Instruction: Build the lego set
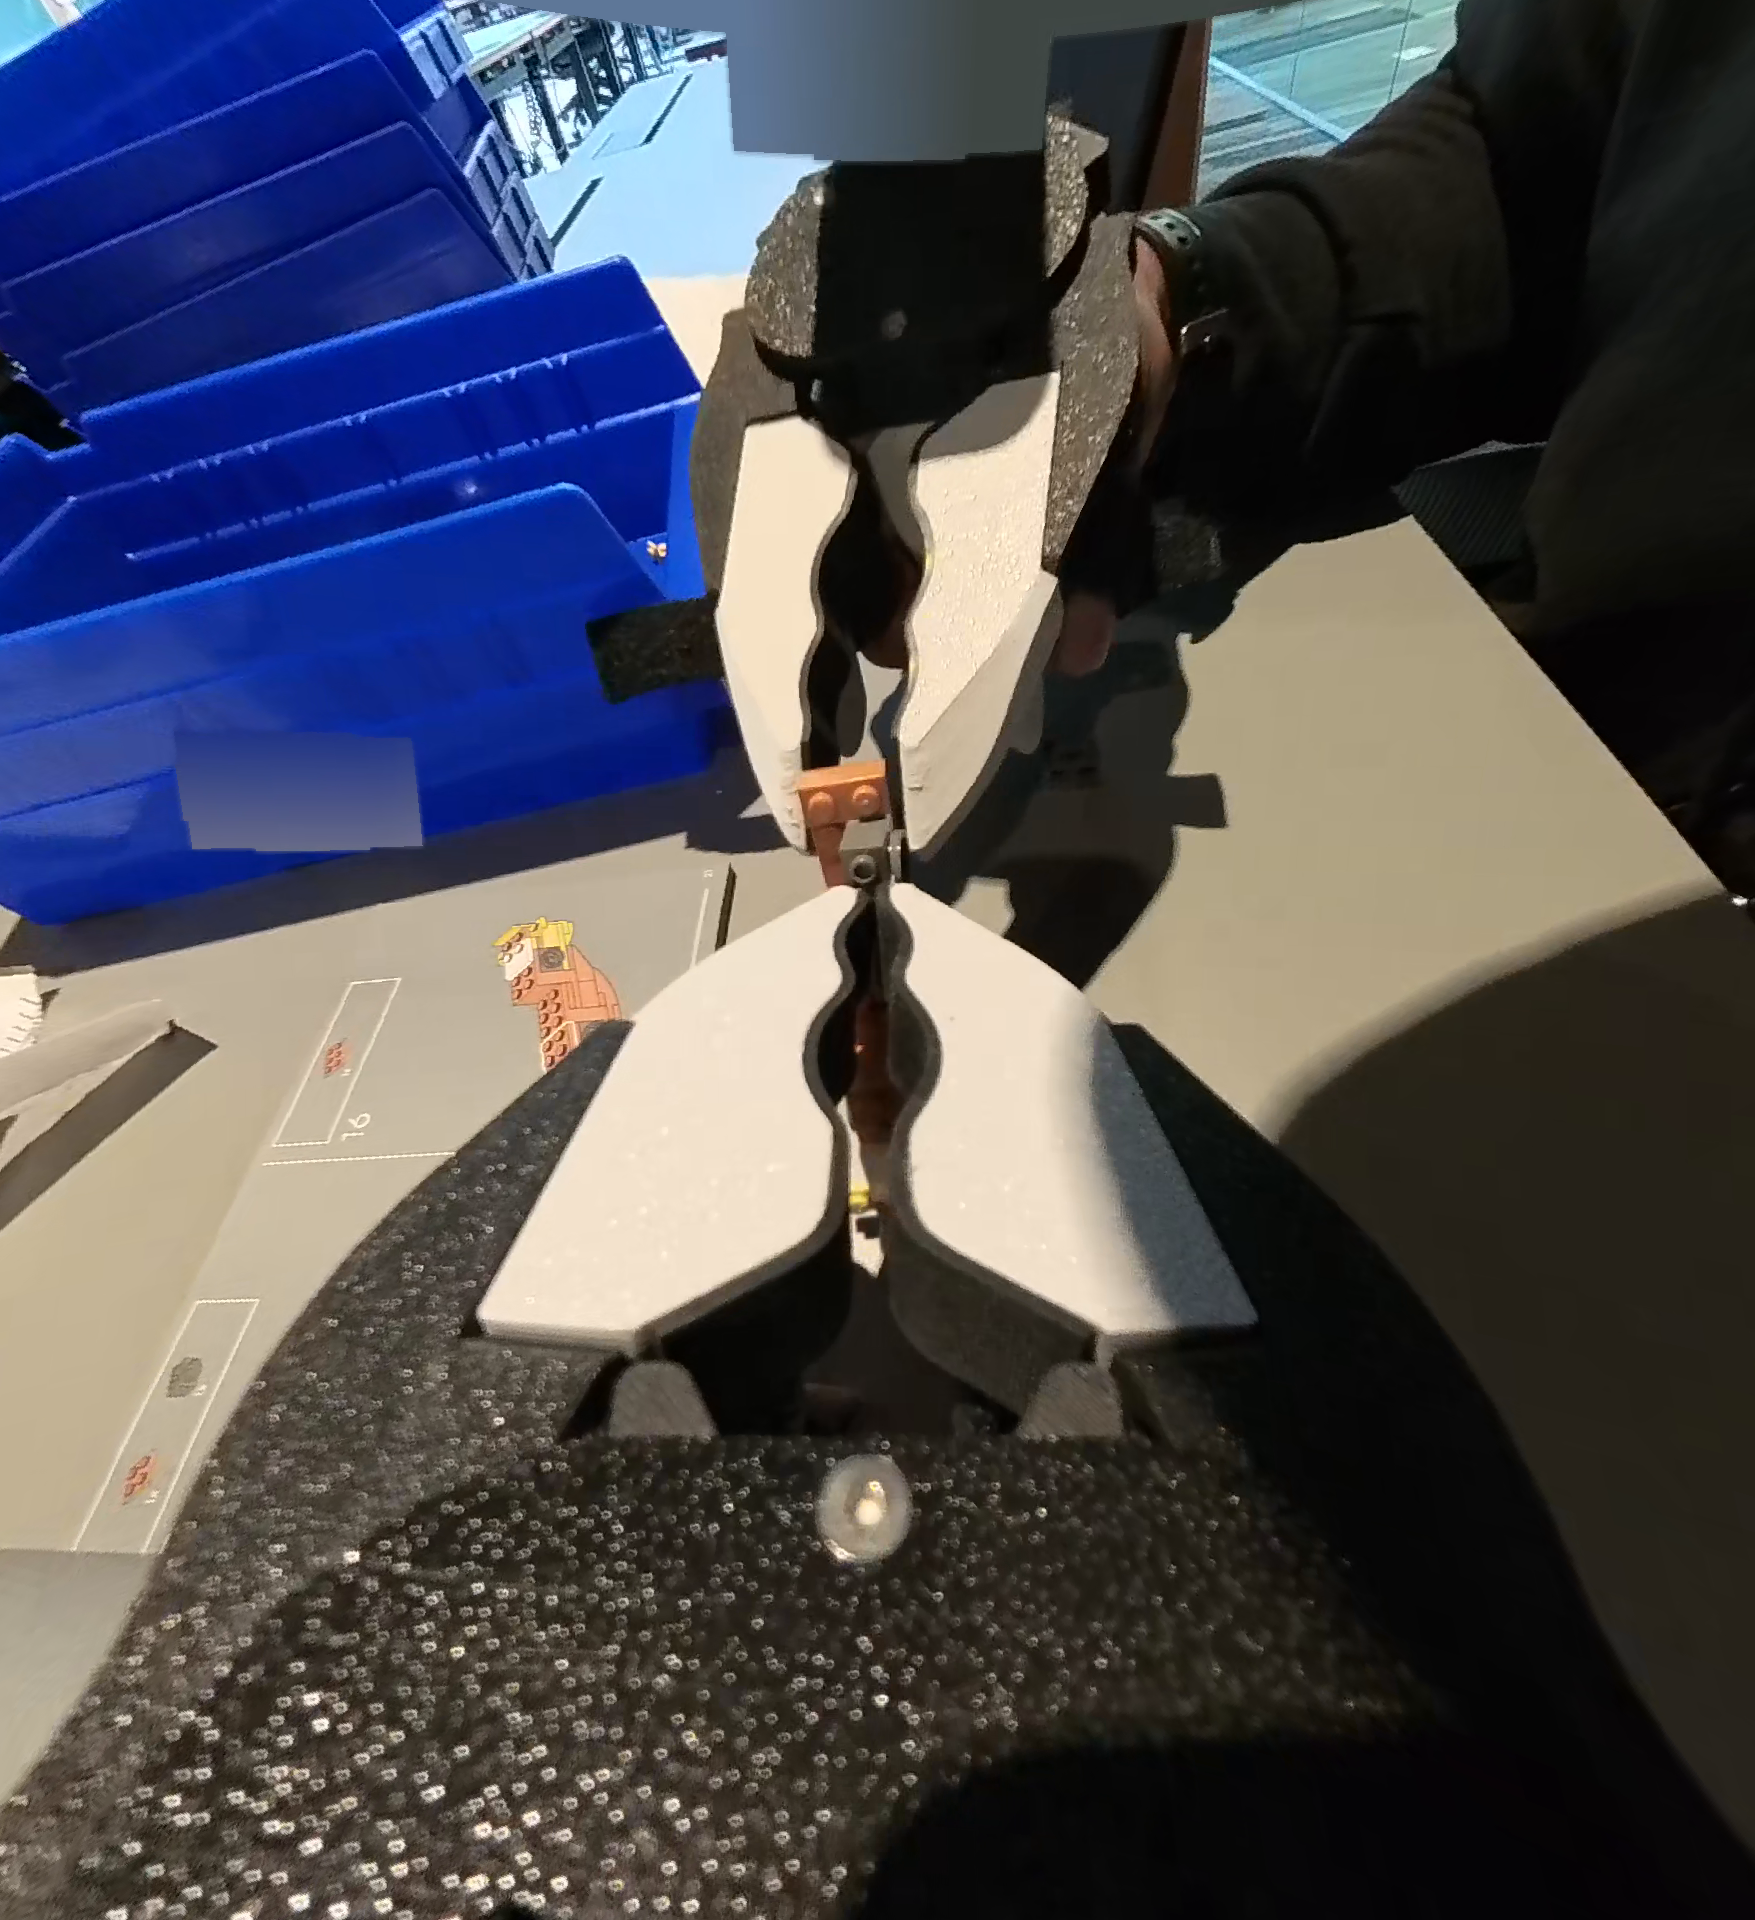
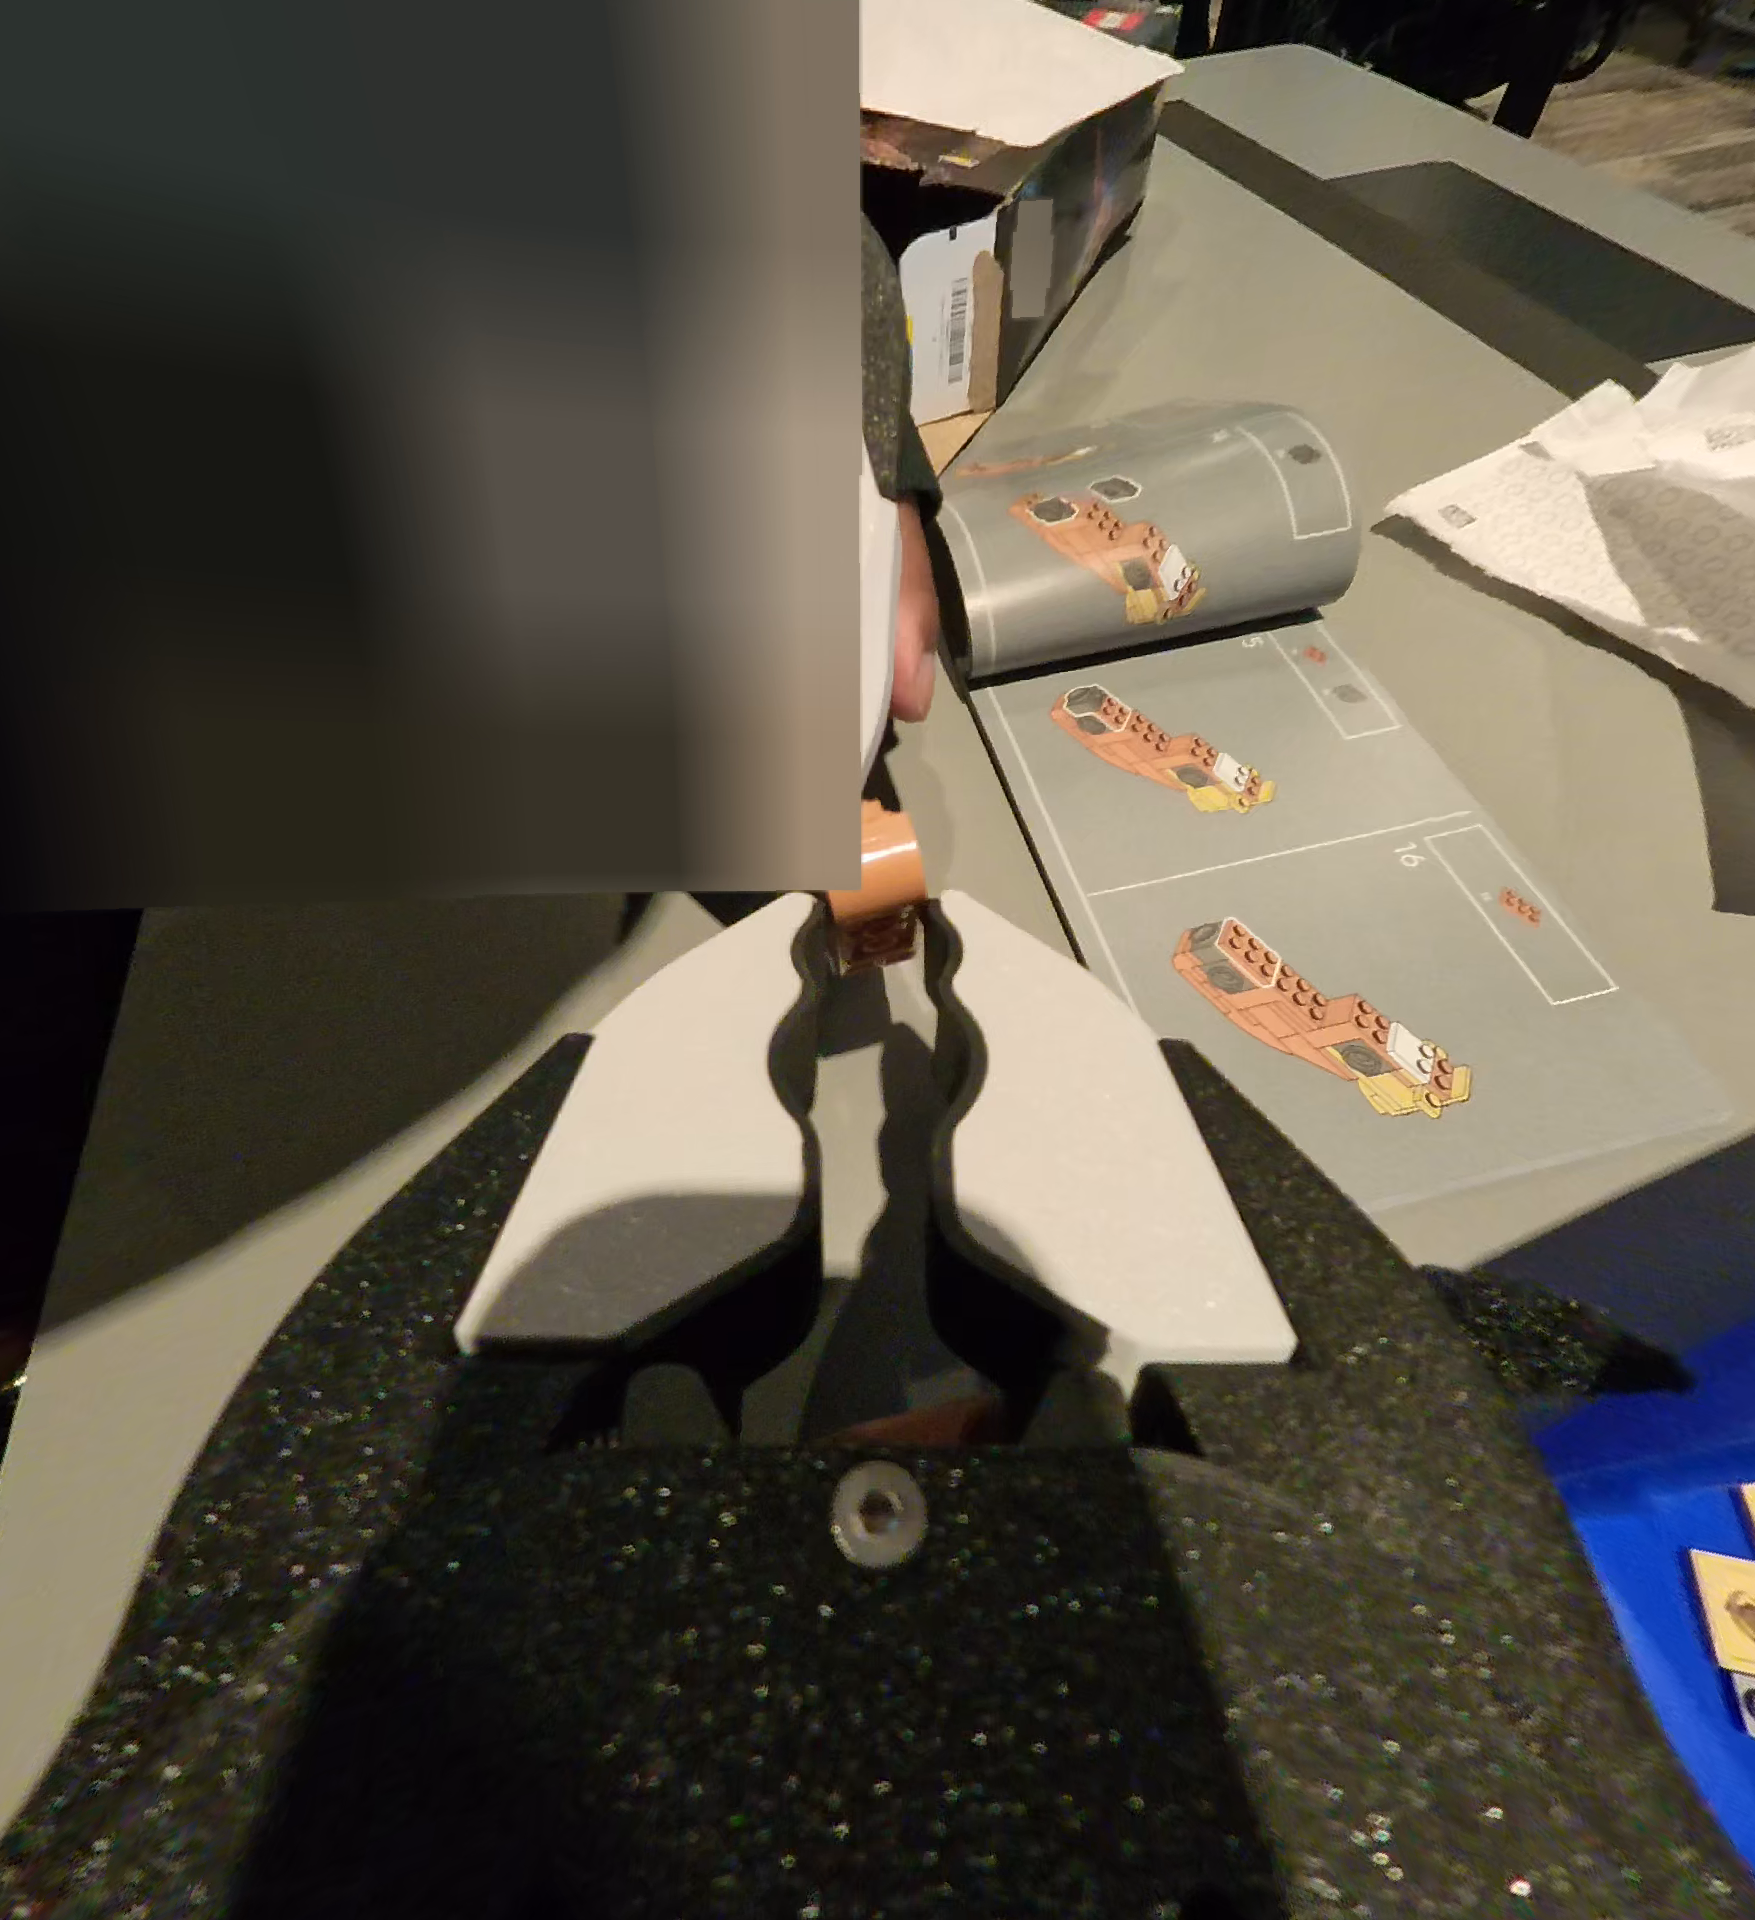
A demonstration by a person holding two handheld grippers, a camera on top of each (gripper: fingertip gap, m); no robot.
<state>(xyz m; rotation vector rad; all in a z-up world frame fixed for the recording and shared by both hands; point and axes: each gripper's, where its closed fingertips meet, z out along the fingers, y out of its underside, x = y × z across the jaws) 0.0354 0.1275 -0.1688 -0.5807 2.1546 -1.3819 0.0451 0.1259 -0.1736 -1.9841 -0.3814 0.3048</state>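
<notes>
Surroundings: stacked blue bins (image 1: 281,499) stand at the rear left of the grey surface (image 1: 1372,883). An open instruction booklet (image 2: 1299,935) lies flat, one page curled over. Crumpled white paper (image 2: 1683,520) sits beyond it; an opened cardboard box (image 2: 1039,208) stands at the far end. A blue tray (image 2: 1704,1558) holding printed cards sits near right.

Obstruction: a large blurred patch hides the upper left of the right wrist view.

Pose: the left gripper (image 1: 871,914) and right gripper (image 1: 857,790) meet tip to tip above the surface. Left jaws are nearly closed on a thin brown lego assembly (image 1: 868,1081). Right jaws are narrowed onto a small brown plate piece (image 1: 845,798). The two pieces touch. A black sleeve (image 1: 1475,312) extends behind the right gripper.
</notes>
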